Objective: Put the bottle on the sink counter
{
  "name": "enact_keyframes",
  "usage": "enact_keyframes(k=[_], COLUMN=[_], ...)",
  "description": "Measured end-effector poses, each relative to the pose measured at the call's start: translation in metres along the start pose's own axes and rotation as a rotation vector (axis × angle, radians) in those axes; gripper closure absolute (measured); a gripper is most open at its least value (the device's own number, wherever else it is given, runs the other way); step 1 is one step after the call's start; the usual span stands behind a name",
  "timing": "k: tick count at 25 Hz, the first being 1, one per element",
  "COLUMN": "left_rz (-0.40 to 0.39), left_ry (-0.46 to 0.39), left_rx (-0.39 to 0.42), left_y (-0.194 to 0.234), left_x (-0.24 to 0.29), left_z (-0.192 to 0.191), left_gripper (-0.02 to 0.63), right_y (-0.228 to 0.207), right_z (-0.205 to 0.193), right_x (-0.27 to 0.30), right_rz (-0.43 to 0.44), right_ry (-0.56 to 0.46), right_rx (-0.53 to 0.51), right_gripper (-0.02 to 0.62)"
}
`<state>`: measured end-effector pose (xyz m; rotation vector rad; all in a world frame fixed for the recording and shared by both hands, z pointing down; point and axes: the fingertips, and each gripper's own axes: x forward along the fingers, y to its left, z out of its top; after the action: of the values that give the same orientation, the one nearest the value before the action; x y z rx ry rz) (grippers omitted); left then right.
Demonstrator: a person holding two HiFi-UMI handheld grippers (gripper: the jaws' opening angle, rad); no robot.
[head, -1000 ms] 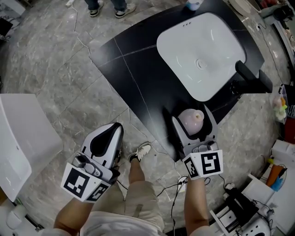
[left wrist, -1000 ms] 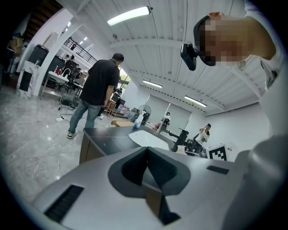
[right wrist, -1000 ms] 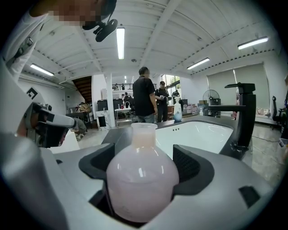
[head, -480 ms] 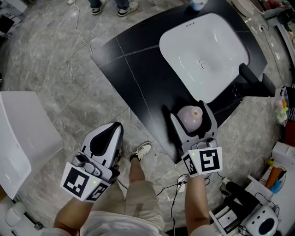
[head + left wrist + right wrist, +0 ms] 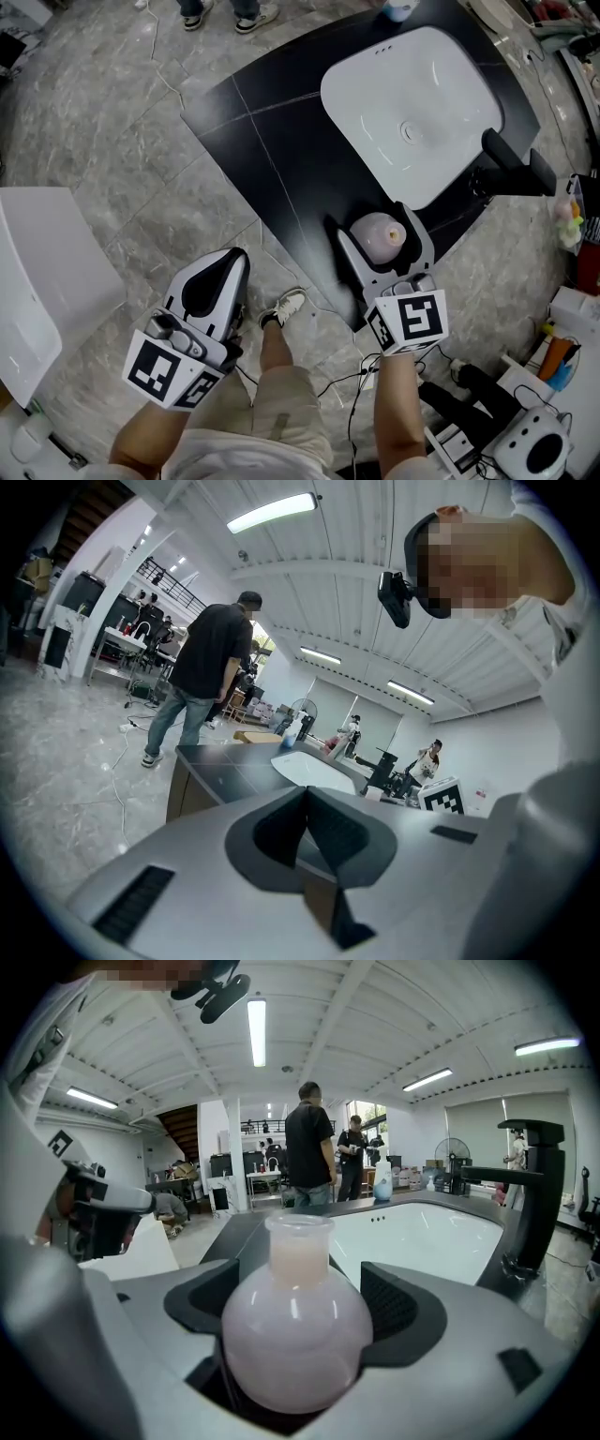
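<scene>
The right hand-held gripper (image 5: 300, 1312) pinches a round pink bottle (image 5: 379, 234) at centre right, over the black table (image 5: 272, 141) and just below the white sink (image 5: 412, 94). The left hand-held gripper (image 5: 225, 267), lower left, is pressed together, holding nothing.

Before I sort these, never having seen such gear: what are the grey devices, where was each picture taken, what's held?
A person holds a tool in each hand, each ending in a two-jaw claw. The top-down picture is from a head camera; the others from cameras on each tool. The left claw is shut, empty, above the floor. A pinkish bottle stands between the jaws of the right claw, over the black counter near the white basin; gripped or released, I cannot tell.
</scene>
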<state>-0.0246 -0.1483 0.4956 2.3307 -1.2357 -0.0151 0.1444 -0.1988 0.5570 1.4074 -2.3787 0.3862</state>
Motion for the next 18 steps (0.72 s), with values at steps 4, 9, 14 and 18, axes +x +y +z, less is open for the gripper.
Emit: enact_keyframes(k=[4,9,14,18], left_rz=[-0.002,-0.009,-0.014,-0.016], left_ry=[0.001,0.000,-0.001,0.001], left_rx=[-0.003,-0.006,-0.003,0.000], left_y=[-0.0002,-0.0027,-0.0048,-0.0058], left_x=[-0.0015,-0.0024,-0.0060,-0.0096], left_z=[-0.0010,-0.0025,-0.0004,0.0016], left_gripper=[0.592,0.592,0.592,0.592], right_y=[0.0034,0.0039,0.0066,0.0066], right_z=[-0.0044,-0.0082,-0.0102,-0.0099], right_x=[0.0045,0.0076,0.0081,0.0080], right_rz=[0.006,0.003,0.009,0.003], right_ry=[0.050,0.076,0.097,0.096], right_rx=[-0.031,-0.045,-0.063,-0.060], right_gripper=[0.184,0.184,0.184,0.184])
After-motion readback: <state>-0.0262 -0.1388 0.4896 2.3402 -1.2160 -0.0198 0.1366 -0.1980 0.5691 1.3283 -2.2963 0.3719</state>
